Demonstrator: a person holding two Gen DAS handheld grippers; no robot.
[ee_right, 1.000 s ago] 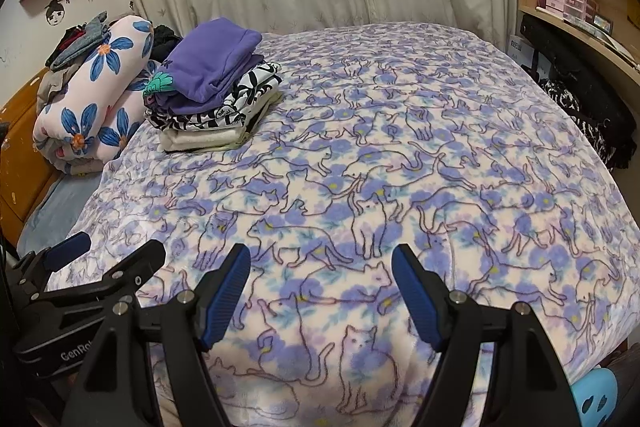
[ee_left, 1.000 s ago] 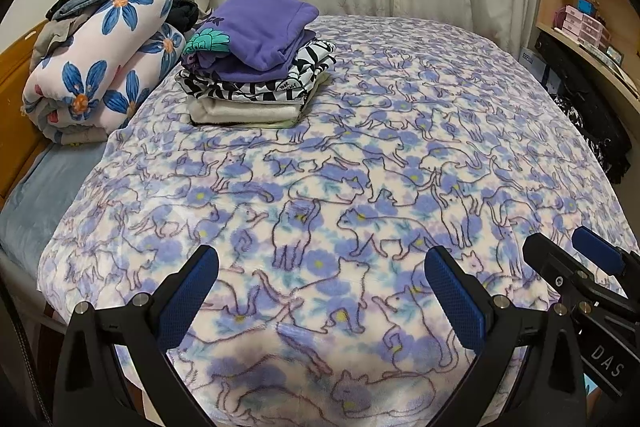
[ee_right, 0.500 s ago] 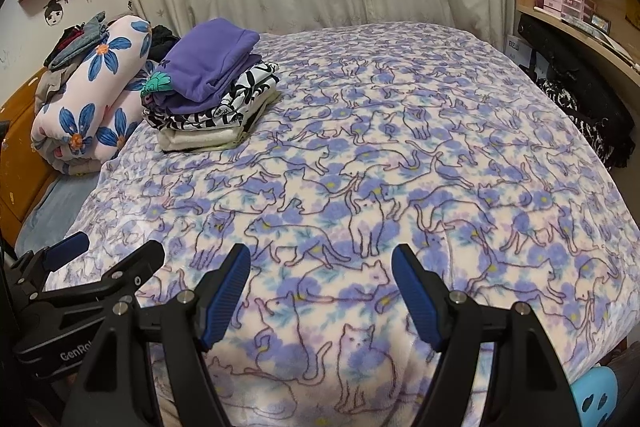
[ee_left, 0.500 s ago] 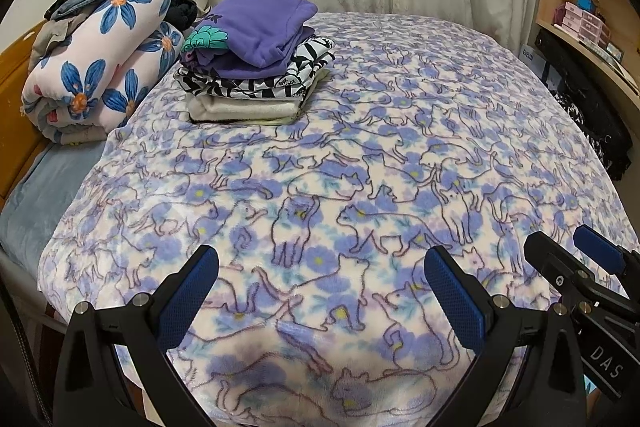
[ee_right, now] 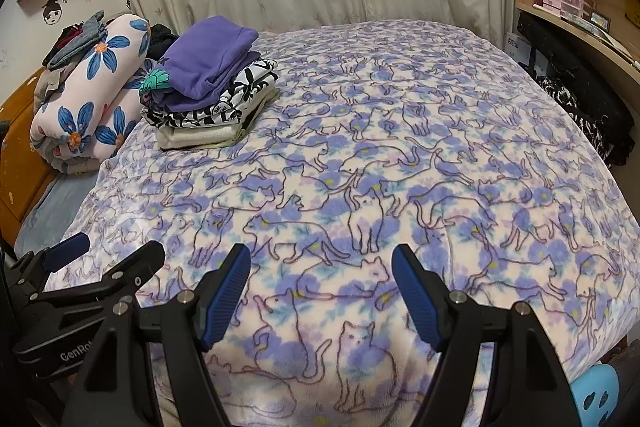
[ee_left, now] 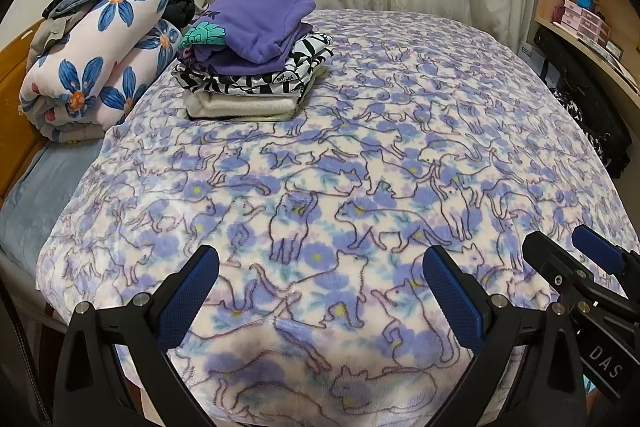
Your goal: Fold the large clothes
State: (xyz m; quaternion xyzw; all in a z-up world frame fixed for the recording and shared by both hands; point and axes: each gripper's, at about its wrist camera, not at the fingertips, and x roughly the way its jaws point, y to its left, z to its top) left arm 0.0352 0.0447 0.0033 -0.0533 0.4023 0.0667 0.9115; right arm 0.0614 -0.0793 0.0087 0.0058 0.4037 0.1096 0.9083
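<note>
Hovering at bed's near edge: left gripper (ee_left: 320,291) and right gripper (ee_right: 320,291), jaws spread wide, holding nothing | stack of folded clothes (ee_left: 252,55) at blanket's (ee_left: 400,155) far-left corner, well apart from both | rolled quilt (ee_left: 96,59) beside stack

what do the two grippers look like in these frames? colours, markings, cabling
Both match: matte black angular frames with silver screw heads and blue textured pads on the fingers. The left gripper carries white "GenRo..." lettering, seen from the right wrist camera; the right gripper shows "DAS" in the left wrist camera. No hands or sleeves visible. A dark cable edges the left view.
</note>
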